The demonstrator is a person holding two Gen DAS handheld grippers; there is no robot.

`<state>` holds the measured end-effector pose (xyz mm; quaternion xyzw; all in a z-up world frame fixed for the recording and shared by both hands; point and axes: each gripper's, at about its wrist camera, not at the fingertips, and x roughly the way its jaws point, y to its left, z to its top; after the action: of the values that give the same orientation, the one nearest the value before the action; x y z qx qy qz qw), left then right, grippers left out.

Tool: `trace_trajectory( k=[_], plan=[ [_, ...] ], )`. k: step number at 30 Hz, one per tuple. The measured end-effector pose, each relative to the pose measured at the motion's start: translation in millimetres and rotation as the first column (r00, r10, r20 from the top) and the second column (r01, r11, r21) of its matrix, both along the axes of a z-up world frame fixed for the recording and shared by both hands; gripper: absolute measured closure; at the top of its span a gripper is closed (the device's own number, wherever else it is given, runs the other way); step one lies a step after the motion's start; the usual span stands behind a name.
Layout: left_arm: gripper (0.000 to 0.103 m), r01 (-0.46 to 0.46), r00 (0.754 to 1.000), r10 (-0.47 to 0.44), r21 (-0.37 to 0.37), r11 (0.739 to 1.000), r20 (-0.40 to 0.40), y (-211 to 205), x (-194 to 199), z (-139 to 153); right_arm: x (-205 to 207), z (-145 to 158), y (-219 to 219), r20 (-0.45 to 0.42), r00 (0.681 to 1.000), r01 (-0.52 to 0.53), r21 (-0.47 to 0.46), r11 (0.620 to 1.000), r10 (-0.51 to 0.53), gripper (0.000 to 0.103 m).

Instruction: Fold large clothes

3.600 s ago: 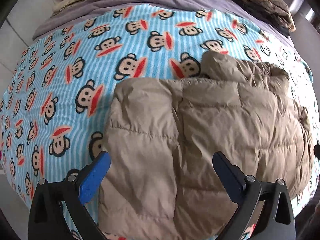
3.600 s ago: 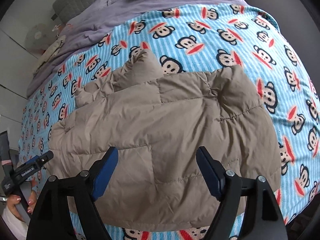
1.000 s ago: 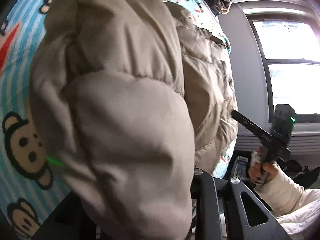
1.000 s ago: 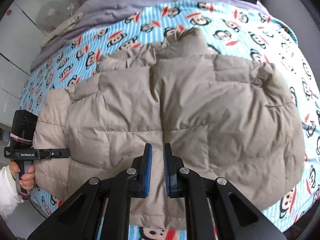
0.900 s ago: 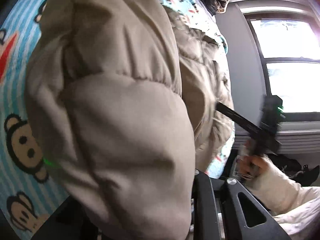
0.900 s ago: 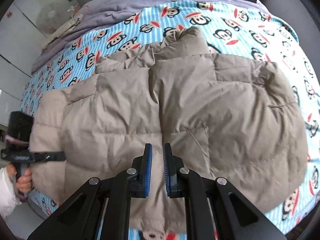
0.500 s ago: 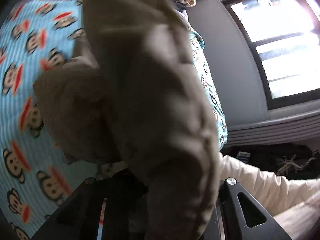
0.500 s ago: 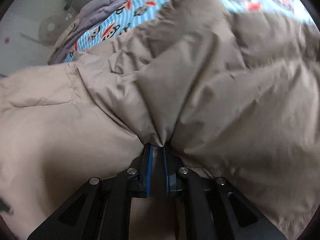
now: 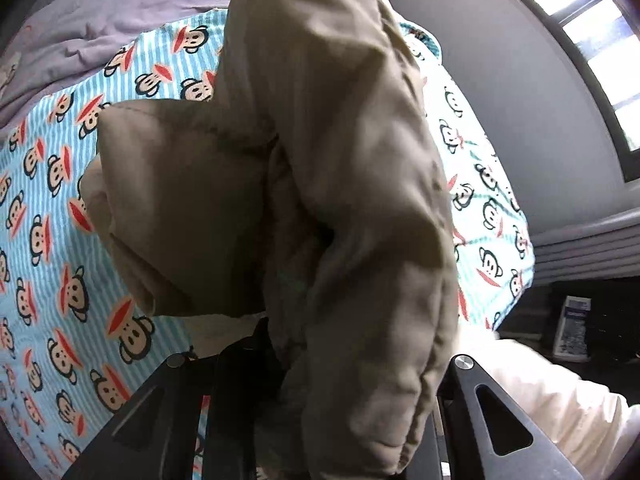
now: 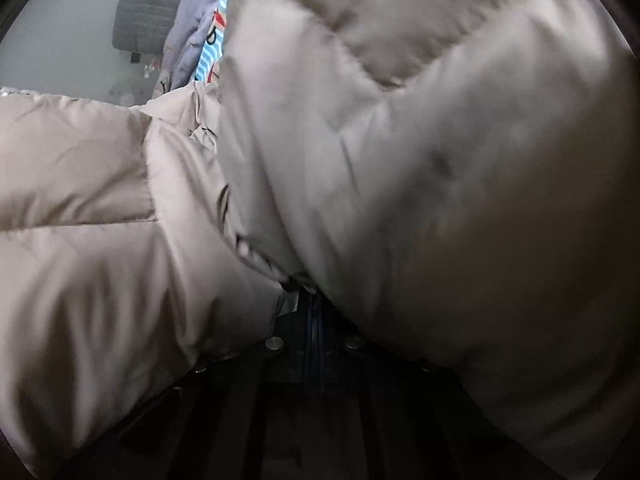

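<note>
A beige puffer jacket (image 9: 340, 160) hangs lifted above the monkey-print blanket (image 9: 60, 240), and a bunched fold of it drapes over my left gripper (image 9: 320, 360). That gripper is shut on the thick fold, which hides its fingertips. In the right wrist view the jacket (image 10: 400, 140) fills nearly the whole picture. My right gripper (image 10: 314, 300) is shut, its blue pads pressed together on a thin pinch of the jacket's edge. A loose part of the jacket still rests on the blanket at the left.
A purple sheet (image 9: 100, 32) covers the far end of the bed. A person's white sleeve (image 9: 540, 400) is at the lower right, beside a small box (image 9: 572, 328) on the dark floor. A grey wall and window (image 9: 600, 40) stand to the right of the bed.
Both grippers have lifted the jacket off the bed. The left one swung up and across with its fold. The right one sank to the jacket and shut on its edge; fabric now blocks its view.
</note>
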<state>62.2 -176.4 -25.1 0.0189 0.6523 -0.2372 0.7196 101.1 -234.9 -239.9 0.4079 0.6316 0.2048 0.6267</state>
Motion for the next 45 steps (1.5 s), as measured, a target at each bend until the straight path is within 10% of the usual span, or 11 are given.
trace_trajectory(
  k=[7,11,17,18,20,22,30,32,33,37,45],
  plan=[
    [0.064,0.051,0.999,-0.051,0.082,0.995,0.003,-37.8,5.4,-26.9,-58.5,67.7,-120.0,0.144,0.982,0.138,-0.137,0.981,-0.119,0.098],
    [0.025,0.123,0.992,-0.123,-0.008,0.992,0.008,-77.5,6.5,-47.3,-102.4,81.1,-166.6,0.161,0.972,0.204,-0.2,0.958,-0.174,0.098],
    [0.014,0.157,0.982,-0.175,-0.197,0.968,-0.074,-105.8,28.8,-97.8,-153.2,95.1,-190.9,0.16,0.97,0.224,-0.301,0.927,-0.183,0.096],
    [0.011,0.147,0.981,-0.171,-0.22,0.964,-0.094,-105.3,32.3,-102.4,-159.8,97.6,-187.2,0.156,0.971,0.22,-0.315,0.923,-0.179,0.091],
    [0.01,0.103,0.98,-0.143,-0.258,0.961,-0.141,-106.6,43.8,-110.7,-181.1,104.5,-193.1,0.162,0.971,0.219,-0.325,0.92,-0.175,0.034],
    [0.01,0.091,0.98,-0.131,-0.251,0.964,-0.148,-107.9,48.9,-112.3,-197.3,116.2,-187.4,0.203,0.964,0.227,-0.277,0.934,-0.174,0.02],
    [0.01,0.171,0.984,-0.177,-0.192,0.966,-0.015,-122.6,44.8,-72.7,-160.0,123.7,-142.4,0.243,0.957,0.214,-0.22,0.952,-0.159,0.021],
    [0.01,0.176,0.977,-0.154,-0.143,0.974,0.15,-103.1,43.1,-37.6,-145.1,116.0,-136.0,0.232,0.96,0.218,-0.27,0.938,-0.156,0.079],
    [0.01,0.163,0.969,-0.138,-0.112,0.98,0.204,-93.6,44.0,-28.4,-142.4,113.7,-135.0,0.22,0.964,0.214,-0.297,0.931,-0.151,0.085],
    [0.01,-0.033,0.9,-0.013,0.099,0.995,0.435,-27.6,58.6,-14.6,-147.7,115.3,-139.5,0.24,0.962,0.217,-0.395,0.893,-0.128,0.086],
    [0.01,-0.183,0.912,0.105,0.165,0.969,0.397,-7.6,100.6,-89.5,-167.7,95.6,-156.3,0.189,0.974,0.199,-0.463,0.863,-0.124,0.086]
  ],
)
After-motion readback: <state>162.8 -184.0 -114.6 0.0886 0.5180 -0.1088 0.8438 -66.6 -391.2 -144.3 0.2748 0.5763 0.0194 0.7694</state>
